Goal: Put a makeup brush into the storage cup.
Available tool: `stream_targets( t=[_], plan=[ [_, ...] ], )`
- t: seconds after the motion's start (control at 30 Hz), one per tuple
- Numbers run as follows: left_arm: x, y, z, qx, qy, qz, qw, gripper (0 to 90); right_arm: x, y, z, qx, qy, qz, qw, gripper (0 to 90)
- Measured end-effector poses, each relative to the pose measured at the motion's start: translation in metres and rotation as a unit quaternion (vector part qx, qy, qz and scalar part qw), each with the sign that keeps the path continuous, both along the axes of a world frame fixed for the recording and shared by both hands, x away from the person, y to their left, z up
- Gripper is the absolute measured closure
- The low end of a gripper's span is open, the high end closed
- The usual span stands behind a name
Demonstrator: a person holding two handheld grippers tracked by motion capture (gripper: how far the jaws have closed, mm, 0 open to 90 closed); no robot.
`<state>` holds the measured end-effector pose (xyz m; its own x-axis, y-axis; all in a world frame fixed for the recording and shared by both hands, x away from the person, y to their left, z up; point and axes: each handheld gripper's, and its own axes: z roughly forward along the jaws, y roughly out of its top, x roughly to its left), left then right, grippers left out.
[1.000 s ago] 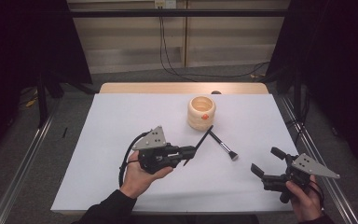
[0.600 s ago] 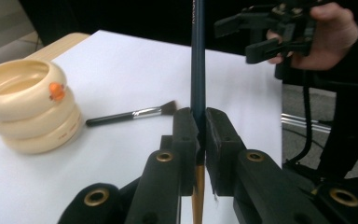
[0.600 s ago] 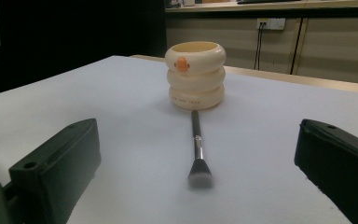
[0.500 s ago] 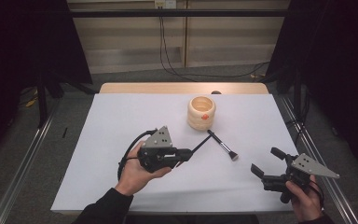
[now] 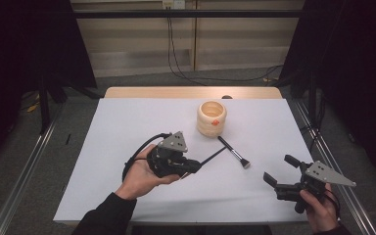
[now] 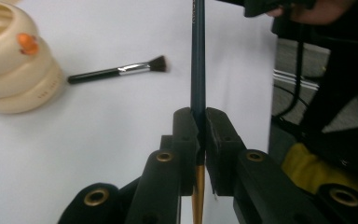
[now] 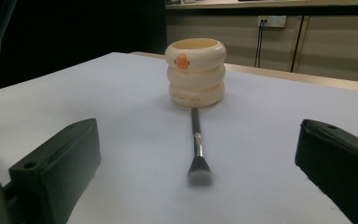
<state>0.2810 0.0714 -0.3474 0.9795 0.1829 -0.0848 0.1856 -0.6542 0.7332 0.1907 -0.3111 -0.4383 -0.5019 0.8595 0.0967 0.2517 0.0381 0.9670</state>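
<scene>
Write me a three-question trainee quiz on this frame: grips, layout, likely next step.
1. True or false: the left gripper is shut on a thin stick.
2. What lies on the table touching the cup? A) spoon B) brush C) cloth
3. Are the right gripper's jaws open or shut?

Key:
1. True; the jaws clamp its dark shaft.
2. B; the brush lies with its handle end at the cup's base.
3. Open, with nothing between them.
</scene>
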Motion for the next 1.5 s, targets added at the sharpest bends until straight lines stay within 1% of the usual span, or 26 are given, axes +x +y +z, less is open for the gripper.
stream_targets(
  t=[0.03,0.07,0.2,0.23,0.3,0.33,0.37,0.43,0.5,0.57,0.6,0.63,0.67,0.8,0.87,0.93,0.97,1.0,1.03,1.23,1.27,1.3,1.33,1.37,1.4,1.5],
  plan=[
    [0.0,-0.001,0.0,-0.002,0.005,0.0,1.0,83.5,0.0,0.0,0.0,-0.001,-0.002,-0.001,1.0,0.0],
    [0.0,-0.002,0.001,0.007,-0.001,-0.003,1.0,83.4,0.0,0.0,0.0,0.001,-0.001,-0.002,1.0,0.0],
    [0.003,-0.003,0.0,0.022,0.012,-0.005,0.9997,83.4,0.0,0.0,0.0,-0.001,-0.002,0.001,1.0,0.0],
    [0.004,-0.004,-0.001,0.037,0.017,-0.009,0.9992,83.4,0.0,0.0,0.0,-0.001,-0.001,-0.001,1.0,0.0],
    [0.005,-0.005,-0.006,0.044,0.025,-0.001,0.9987,83.4,0.0,0.0,0.0,0.001,0.0,-0.001,1.0,0.0],
    [0.006,-0.006,-0.008,0.057,0.033,-0.007,0.9978,83.5,0.0,0.0,0.0,0.001,0.0,-0.001,1.0,0.0],
    [0.005,-0.007,-0.013,0.056,0.037,-0.004,0.9977,83.5,0.0,0.0,0.0,0.001,0.0,-0.001,1.0,0.0],
    [0.005,-0.008,-0.015,0.069,0.038,-0.001,0.9969,83.5,0.0,0.0,0.0,-0.001,0.0,0.001,1.0,0.0],
    [0.005,-0.009,-0.017,0.07,0.044,0.001,0.9966,83.5,0.0,0.0,0.0,-0.001,0.0,0.001,1.0,0.0],
    [0.004,-0.01,-0.019,0.079,0.051,-0.003,0.9955,83.5,0.0,0.0,0.0,-0.001,0.001,0.002,1.0,0.0],
    [0.005,-0.011,-0.02,0.096,0.054,-0.005,0.9939,83.5,0.0,0.0,0.0,0.0,0.001,0.002,1.0,0.0],
    [0.004,-0.013,-0.024,0.103,0.07,-0.005,0.9922,83.5,0.0,0.0,0.0,-0.001,-0.001,0.001,1.0,0.0],
    [0.005,-0.013,-0.026,0.116,0.066,-0.014,0.9909,83.4,0.0,0.0,0.0,0.001,0.002,0.001,1.0,0.0],
    [0.003,-0.018,-0.033,0.133,0.073,-0.023,0.9881,83.5,0.0,0.0,0.0,-0.003,0.0,0.002,1.0,0.0],
    [0.003,-0.019,-0.034,0.135,0.072,-0.021,0.988,83.4,0.0,0.0,0.0,-0.002,0.001,0.004,1.0,0.0],
    [0.001,-0.019,-0.034,0.138,0.063,-0.039,0.9877,83.4,0.0,0.0,0.0,-0.002,0.0,0.006,1.0,0.0],
    [0.0,-0.019,-0.035,0.135,0.062,-0.035,0.9883,83.4,0.001,0.0,0.0,-0.002,0.0,0.004,1.0,0.0],
    [-0.001,-0.02,-0.035,0.142,0.061,-0.038,0.9873,83.4,0.0,-0.001,0.0,0.001,0.001,0.008,1.0,0.0],
    [-0.001,-0.019,-0.036,0.141,0.061,-0.04,0.9872,83.5,0.0,0.0,0.0,0.009,0.002,0.008,0.9999,0.0],
    [0.0,-0.016,-0.038,0.133,0.062,-0.035,0.9885,83.4,-0.001,-0.001,0.002,0.017,-0.013,0.014,0.9997,0.0],
    [0.0,-0.016,-0.037,0.134,0.06,-0.036,0.9885,83.4,-0.001,-0.001,0.003,0.014,-0.018,0.015,0.9996,0.0],
    [-0.001,-0.016,-0.037,0.129,0.063,-0.027,0.9892,83.4,-0.001,-0.001,0.003,0.013,-0.022,0.018,0.9995,0.0],
    [0.001,-0.015,-0.037,0.133,0.06,-0.033,0.9887,83.4,-0.001,-0.001,0.003,0.014,-0.026,0.015,0.9994,0.0],
    [0.001,-0.014,-0.037,0.131,0.059,-0.031,0.9891,83.4,-0.002,0.0,0.004,0.015,-0.029,0.015,0.9994,0.0],
    [0.0,-0.014,-0.037,0.125,0.064,-0.025,0.9898,83.4,-0.002,-0.001,0.004,0.009,-0.031,0.018,0.9993,0.0],
    [0.001,-0.013,-0.038,0.126,0.062,-0.029,0.9896,83.4,0.0,0.001,0.006,0.013,-0.039,0.022,0.9989,0.0]
  ],
)
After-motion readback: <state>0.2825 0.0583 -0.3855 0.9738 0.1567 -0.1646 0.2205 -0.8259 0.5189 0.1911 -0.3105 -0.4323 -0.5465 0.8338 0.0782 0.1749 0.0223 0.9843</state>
